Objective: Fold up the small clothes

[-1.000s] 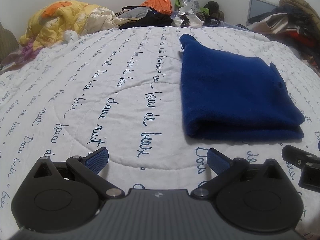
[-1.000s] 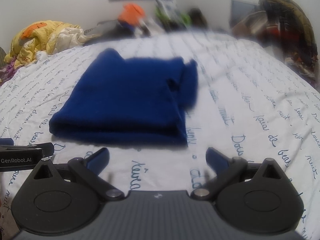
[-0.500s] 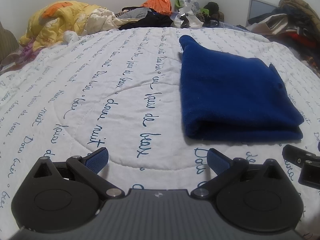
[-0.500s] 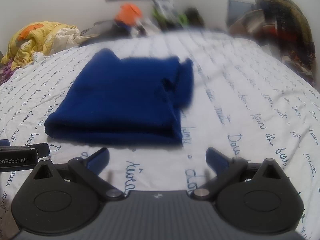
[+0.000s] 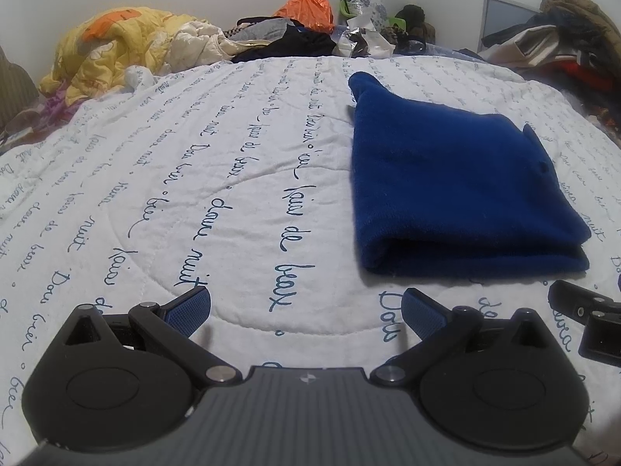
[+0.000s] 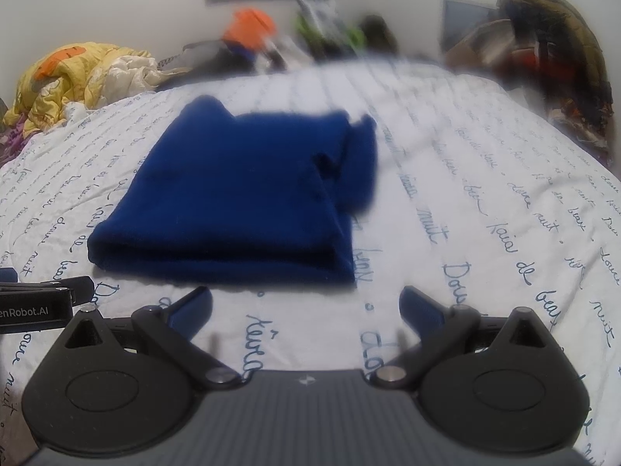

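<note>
A folded dark blue garment (image 5: 458, 186) lies flat on the white quilt (image 5: 194, 178), its thick fold edge facing me. In the left wrist view it sits ahead and to the right of my left gripper (image 5: 306, 306), which is open and holds nothing. In the right wrist view the blue garment (image 6: 240, 198) lies ahead and slightly left of my right gripper (image 6: 306, 305), also open and holding nothing. Both grippers hover just short of the garment's near edge, not touching it. The right gripper's tip (image 5: 586, 318) shows at the left view's right edge.
The white quilt with blue script covers the bed. A yellow blanket heap (image 5: 116, 50) lies at the far left. An orange bag (image 5: 306, 4), dark clothes and clutter line the far edge. Piled coats (image 5: 562, 39) stand at the far right. The left gripper's body (image 6: 35, 306) appears at left.
The right wrist view has shifted a little, so the garment sits slightly more to the right in it. The left gripper and the garment have stayed put.
</note>
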A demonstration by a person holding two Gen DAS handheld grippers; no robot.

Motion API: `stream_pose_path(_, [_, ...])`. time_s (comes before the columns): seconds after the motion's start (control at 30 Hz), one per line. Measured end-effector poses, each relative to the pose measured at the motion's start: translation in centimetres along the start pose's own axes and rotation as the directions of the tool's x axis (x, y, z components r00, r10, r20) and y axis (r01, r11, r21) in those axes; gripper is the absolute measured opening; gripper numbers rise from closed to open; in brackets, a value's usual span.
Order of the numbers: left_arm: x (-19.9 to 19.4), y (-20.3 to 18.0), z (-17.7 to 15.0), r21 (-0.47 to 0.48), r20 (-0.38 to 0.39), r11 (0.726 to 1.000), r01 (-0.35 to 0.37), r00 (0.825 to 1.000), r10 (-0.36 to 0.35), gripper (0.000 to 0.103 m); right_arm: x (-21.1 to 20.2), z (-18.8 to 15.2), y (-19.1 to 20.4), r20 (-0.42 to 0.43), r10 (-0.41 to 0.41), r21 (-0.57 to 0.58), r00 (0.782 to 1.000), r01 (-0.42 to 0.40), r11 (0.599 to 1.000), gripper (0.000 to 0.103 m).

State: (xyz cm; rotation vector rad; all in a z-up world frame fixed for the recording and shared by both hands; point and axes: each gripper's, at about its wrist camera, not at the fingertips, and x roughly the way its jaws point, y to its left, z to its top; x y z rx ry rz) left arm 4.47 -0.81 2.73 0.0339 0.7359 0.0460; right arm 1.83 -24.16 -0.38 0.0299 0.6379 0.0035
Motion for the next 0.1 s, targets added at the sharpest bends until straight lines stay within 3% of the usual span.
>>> stream_pose_path(0.1, [-0.13, -0.26, 0.00, 0.017, 0.017, 1.000, -0.013, 1.000, 0.013, 0.103, 0.03, 0.02, 0.01, -0.001, 0.000, 0.001, 1.000, 0.000, 1.000, 0.103])
